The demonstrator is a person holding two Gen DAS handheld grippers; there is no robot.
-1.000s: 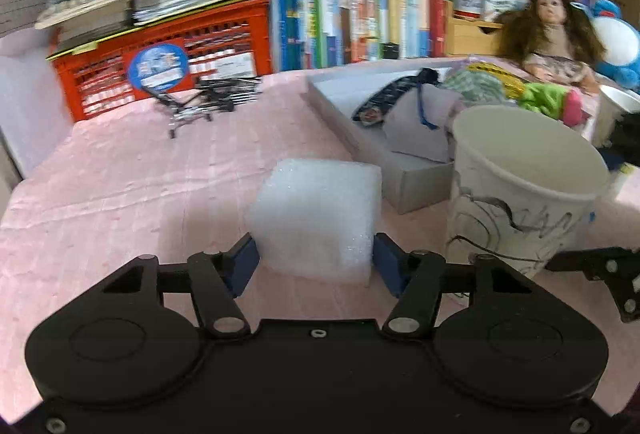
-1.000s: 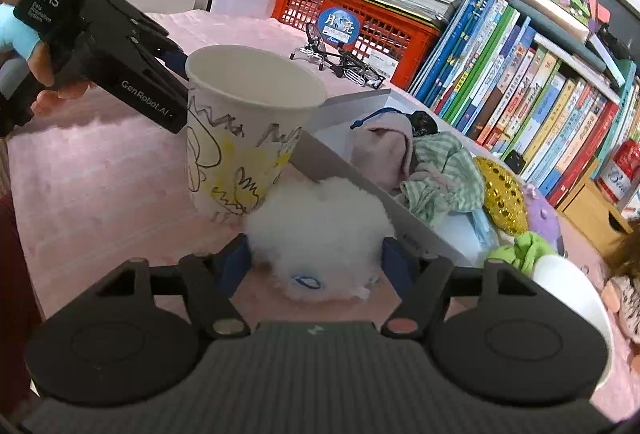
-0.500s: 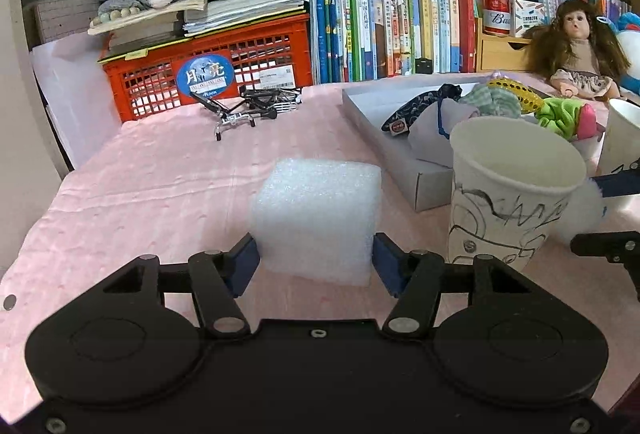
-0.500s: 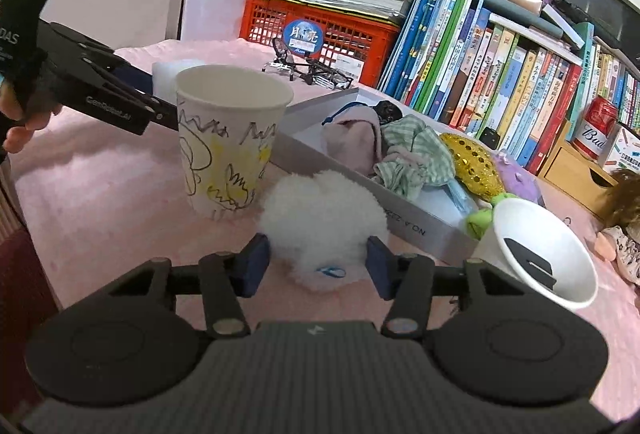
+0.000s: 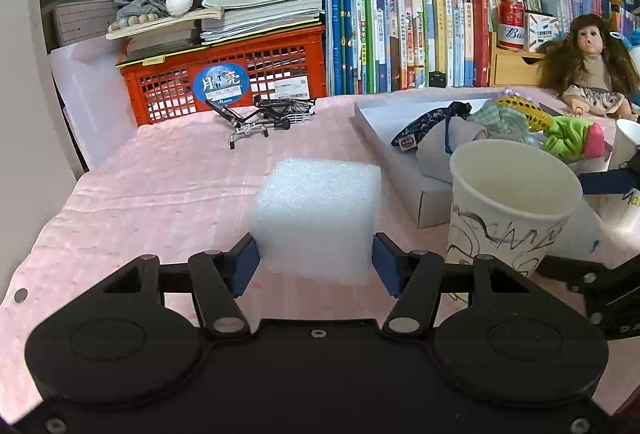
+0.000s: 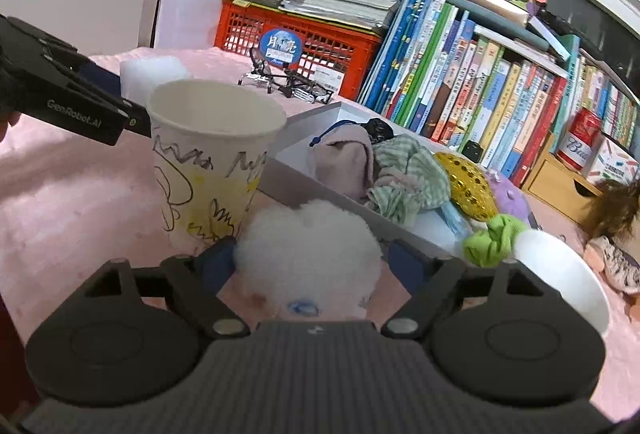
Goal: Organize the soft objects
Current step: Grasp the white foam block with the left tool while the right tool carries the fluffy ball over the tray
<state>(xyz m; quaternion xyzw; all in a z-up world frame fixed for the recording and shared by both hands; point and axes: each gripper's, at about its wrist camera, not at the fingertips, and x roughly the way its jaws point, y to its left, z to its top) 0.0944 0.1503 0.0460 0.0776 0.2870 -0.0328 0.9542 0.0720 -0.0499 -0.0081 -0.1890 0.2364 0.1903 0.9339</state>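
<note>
My left gripper (image 5: 314, 264) is shut on a white foam cube (image 5: 316, 218) and holds it over the pink tablecloth. My right gripper (image 6: 310, 262) is shut on a white fluffy cotton ball (image 6: 310, 254) just right of a scribbled paper cup (image 6: 212, 162). The cup also shows in the left wrist view (image 5: 508, 202). A grey flat box (image 6: 296, 186) behind holds several soft cloth items, among them a grey pouch (image 6: 348, 162) and a green checked cloth (image 6: 408, 174). The left gripper's fingers (image 6: 80, 94) show at the left of the right wrist view.
A red crate (image 5: 224, 82) with stacked books and a pink plush stands at the back, with a row of books beside it. A small metal toy bicycle (image 5: 264, 116) lies before the crate. A doll (image 5: 588, 74) sits far right. A white bowl (image 6: 560, 274) lies right of the box.
Both grippers have risen and tilted with their loads still held. The right gripper has drawn back from the cup, and more of the box and bowl shows.
</note>
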